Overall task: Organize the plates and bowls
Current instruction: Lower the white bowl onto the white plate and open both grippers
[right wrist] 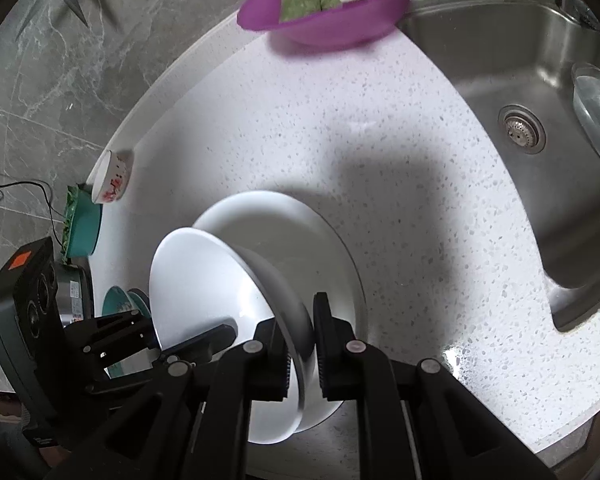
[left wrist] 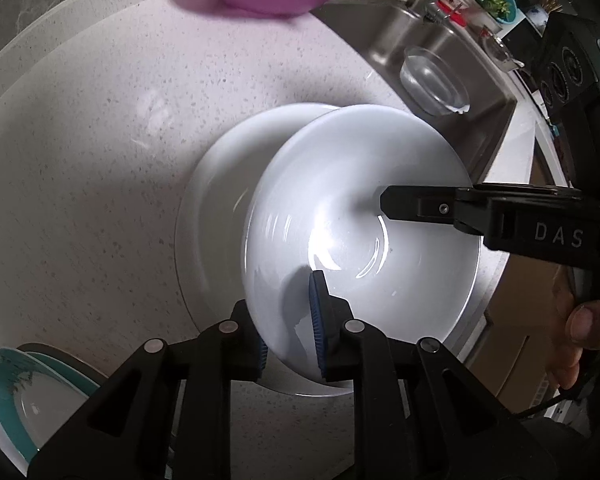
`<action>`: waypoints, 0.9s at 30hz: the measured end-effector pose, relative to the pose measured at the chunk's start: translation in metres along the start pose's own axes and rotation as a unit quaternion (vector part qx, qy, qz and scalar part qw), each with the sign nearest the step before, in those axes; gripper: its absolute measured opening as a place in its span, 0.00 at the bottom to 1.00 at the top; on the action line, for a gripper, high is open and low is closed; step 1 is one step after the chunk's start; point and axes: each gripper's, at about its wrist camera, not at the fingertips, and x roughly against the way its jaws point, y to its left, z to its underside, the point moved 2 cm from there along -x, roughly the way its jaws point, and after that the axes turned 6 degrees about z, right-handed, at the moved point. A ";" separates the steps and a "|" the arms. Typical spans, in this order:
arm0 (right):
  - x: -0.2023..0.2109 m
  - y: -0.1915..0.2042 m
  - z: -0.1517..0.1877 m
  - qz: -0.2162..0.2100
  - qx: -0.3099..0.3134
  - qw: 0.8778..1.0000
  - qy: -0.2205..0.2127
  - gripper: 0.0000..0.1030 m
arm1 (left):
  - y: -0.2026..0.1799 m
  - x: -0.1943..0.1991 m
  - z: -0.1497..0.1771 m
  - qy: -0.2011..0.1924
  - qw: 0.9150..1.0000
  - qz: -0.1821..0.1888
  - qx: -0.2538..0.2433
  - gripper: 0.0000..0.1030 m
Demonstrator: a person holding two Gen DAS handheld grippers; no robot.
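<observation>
I had both grippers, left (left wrist: 290, 336) and right (right wrist: 301, 354), clenched on the bowl's (left wrist: 359, 216) rim, tilted just above the plate (left wrist: 216, 184).

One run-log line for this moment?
left tool: shut on white bowl rim | right tool: shut on opposite rim | bowl: tilted over white plate | countertop

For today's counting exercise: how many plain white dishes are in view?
2: a white bowl gripped at its rim by both jaws, and a white plate under it on the counter. None seem hidden.
</observation>
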 end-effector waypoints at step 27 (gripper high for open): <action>-0.015 0.009 -0.006 0.050 0.050 0.998 -0.007 0.07 | 0.021 0.051 -0.004 -0.080 0.995 0.042 0.036 0.69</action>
